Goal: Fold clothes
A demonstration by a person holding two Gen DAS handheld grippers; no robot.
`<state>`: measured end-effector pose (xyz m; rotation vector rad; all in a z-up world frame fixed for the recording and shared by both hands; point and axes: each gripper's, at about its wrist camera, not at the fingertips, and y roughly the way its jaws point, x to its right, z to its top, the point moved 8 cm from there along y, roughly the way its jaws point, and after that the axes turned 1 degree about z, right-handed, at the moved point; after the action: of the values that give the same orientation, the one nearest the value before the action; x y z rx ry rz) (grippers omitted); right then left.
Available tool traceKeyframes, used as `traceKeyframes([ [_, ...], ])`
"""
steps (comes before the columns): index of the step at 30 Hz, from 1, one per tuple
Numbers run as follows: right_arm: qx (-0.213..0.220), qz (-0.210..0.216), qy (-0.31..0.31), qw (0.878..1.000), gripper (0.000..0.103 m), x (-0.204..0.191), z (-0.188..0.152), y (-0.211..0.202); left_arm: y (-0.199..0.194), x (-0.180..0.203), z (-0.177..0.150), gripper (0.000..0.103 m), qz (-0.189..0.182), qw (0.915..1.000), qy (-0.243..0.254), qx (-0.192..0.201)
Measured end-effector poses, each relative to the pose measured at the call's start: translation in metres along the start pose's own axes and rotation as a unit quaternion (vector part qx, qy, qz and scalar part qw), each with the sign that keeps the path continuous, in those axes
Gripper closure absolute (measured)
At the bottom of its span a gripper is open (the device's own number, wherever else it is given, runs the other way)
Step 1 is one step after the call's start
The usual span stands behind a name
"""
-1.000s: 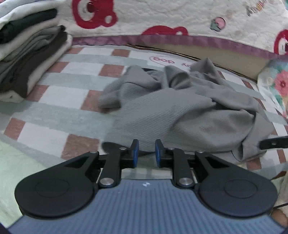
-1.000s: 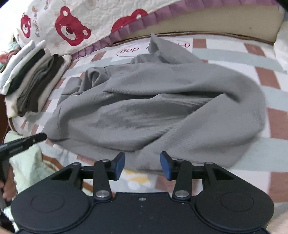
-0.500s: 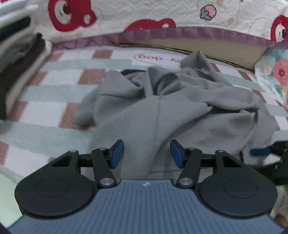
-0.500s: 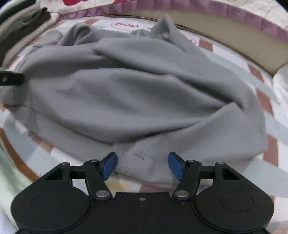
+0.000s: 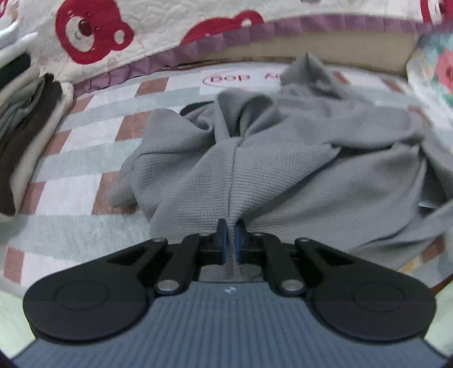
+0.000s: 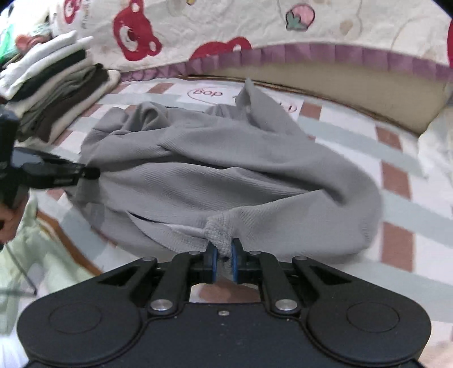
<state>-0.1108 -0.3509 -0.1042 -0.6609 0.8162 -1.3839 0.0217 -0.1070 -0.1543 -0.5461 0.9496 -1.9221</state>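
Both tools are clamped on the grey top's near edge: left tool, right tool. Next, I'd guess, lift and spread it flat on the bed.

My plain grey waffle-knit garment lies on a bed sheet checked in white, pale green and brick red. Behind the garment, a cream quilt carries red bears and a purple frill. My black tool has blue pads.
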Motion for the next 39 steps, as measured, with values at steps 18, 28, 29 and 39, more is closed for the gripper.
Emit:
traceKeyframes([
  [18, 0.049, -0.003, 0.049, 0.998, 0.092, 0.052, -0.026, -0.07, -0.075, -0.06, 0.0, 0.1, 0.021, 0.9977, -0.053, 0.038],
  [28, -0.018, 0.136, 0.017, 0.99, 0.092, 0.013, -0.045, -0.081, -0.135, -0.087, -0.017, 0.1, 0.009, 0.996, -0.088, 0.014],
  [29, -0.03, 0.143, 0.014, 0.989, 0.092, 0.012, -0.05, -0.087, -0.146, -0.094, -0.022, 0.1, 0.025, 0.9957, -0.089, 0.007],
  [39, -0.104, 0.118, -0.017, 0.987, 0.092, 0.024, -0.065, -0.069, -0.14, -0.1, -0.134, 0.1, 0.004, 0.9729, -0.157, -0.17],
])
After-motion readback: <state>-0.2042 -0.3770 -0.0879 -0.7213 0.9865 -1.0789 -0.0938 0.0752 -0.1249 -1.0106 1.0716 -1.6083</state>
